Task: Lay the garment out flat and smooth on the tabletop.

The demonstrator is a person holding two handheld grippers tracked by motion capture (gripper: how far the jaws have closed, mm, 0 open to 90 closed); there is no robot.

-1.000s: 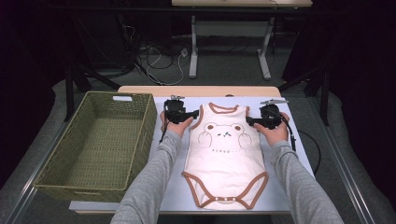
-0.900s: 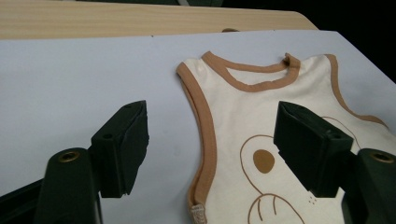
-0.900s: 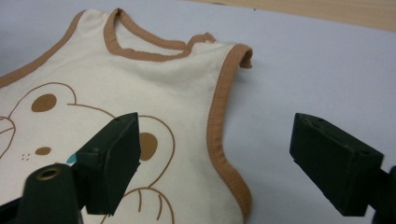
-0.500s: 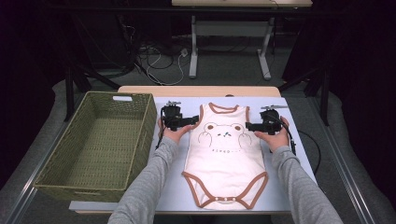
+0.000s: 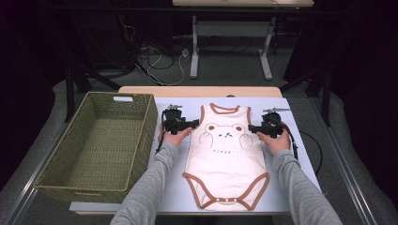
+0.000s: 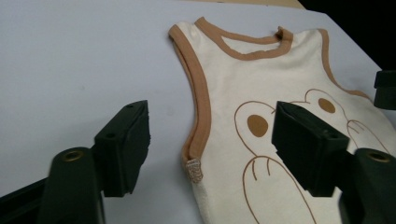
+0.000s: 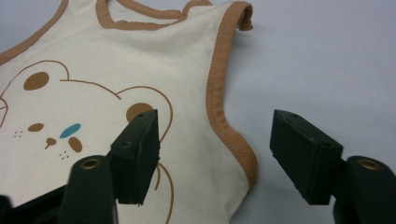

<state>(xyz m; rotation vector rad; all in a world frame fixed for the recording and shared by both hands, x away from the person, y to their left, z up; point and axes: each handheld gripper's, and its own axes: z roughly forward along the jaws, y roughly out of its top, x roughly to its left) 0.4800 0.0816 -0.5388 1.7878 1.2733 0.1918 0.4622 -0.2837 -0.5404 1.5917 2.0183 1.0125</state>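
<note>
Cream cotton bodysuit (image 5: 227, 159) with brown trim and a bear print lies flat, face up, at the middle of the desk (image 5: 291, 187), neck toward the far edge. One garment, one woven basket (image 5: 101, 145) at the left edge, two grippers. Left gripper (image 5: 192, 124) straddles the left armhole seam, right gripper (image 5: 251, 127) the right one; jaws of both have just been closing, yet pads stand clear of the cloth, nothing grasped. Judged stage: garment spread, edges not yet pinched; folding and any move to the basket remain.
</note>
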